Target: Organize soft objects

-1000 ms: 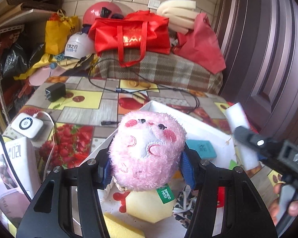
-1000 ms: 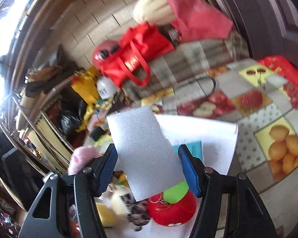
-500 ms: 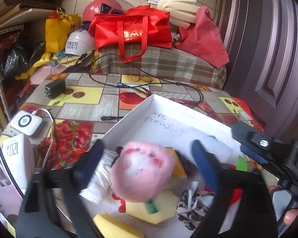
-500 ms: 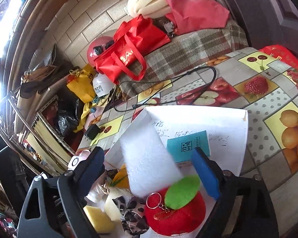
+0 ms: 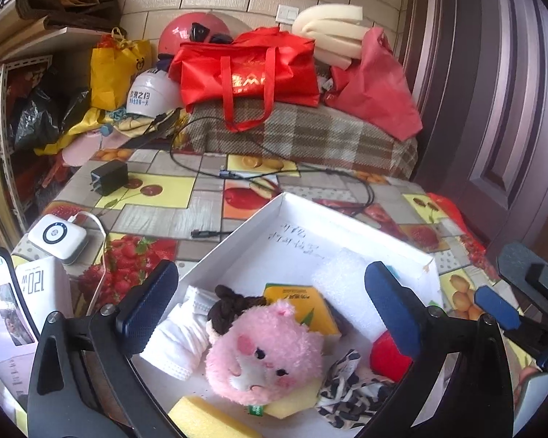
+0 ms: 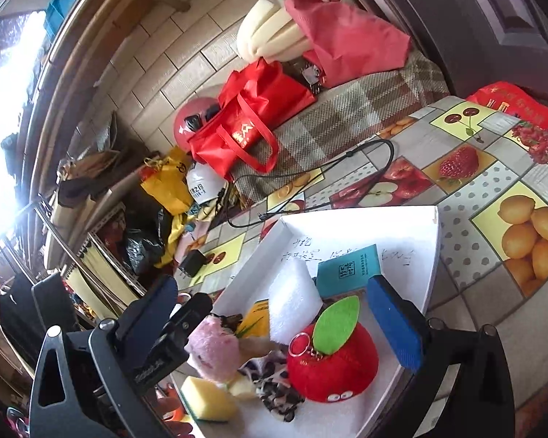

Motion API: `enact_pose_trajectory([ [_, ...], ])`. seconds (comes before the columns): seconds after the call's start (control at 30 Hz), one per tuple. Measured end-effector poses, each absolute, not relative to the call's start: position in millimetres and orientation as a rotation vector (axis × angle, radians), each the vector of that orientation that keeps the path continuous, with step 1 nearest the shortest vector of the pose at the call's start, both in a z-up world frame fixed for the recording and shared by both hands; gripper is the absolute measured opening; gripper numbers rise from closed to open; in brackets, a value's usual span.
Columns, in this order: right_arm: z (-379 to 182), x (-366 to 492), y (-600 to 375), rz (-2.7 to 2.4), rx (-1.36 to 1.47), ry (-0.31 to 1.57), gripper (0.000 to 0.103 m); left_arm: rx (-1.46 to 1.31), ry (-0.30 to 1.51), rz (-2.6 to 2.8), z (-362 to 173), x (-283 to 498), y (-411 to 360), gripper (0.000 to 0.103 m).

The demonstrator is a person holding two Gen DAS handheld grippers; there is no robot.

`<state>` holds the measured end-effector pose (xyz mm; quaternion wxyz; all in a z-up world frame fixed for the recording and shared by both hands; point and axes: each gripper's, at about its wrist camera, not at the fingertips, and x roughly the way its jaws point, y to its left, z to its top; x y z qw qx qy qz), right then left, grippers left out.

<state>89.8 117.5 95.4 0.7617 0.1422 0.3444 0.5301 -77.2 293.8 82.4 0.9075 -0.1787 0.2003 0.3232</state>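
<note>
Desk is covered with a fruit-print cloth. Lying directly on it: white box near the front edge; black charger and black cable toward the back; white round-dial device at the left edge; a plaid-covered bundle along the rear.

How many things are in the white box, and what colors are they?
Pink: 1, plush toy
Red: 1, plush apple
White: 2, foam block, face mask
Yellow: 3, sponge, sponge under the plush, packet
Teal: 1, card
Leopard-print: 1, scrunchie
Brown: 1, hair tie
Total: 10
</note>
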Motion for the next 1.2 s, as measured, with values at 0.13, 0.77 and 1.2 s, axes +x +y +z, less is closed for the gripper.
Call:
enact_pose_trajectory([
  [0.13,103,83,100,1.133,0.304,0.683,0.103,-0.364,0.395,0.65,90,-78,288,0.103],
  [0.77,178,47,-67,0.71,0.177,0.279,0.103,-0.256,0.311,0.659,176,-118,188,0.103],
  [1.2,179,40,-134,0.724,0.299,0.214,0.103,-0.185,0.383,0.89,154,-170,120,0.103],
])
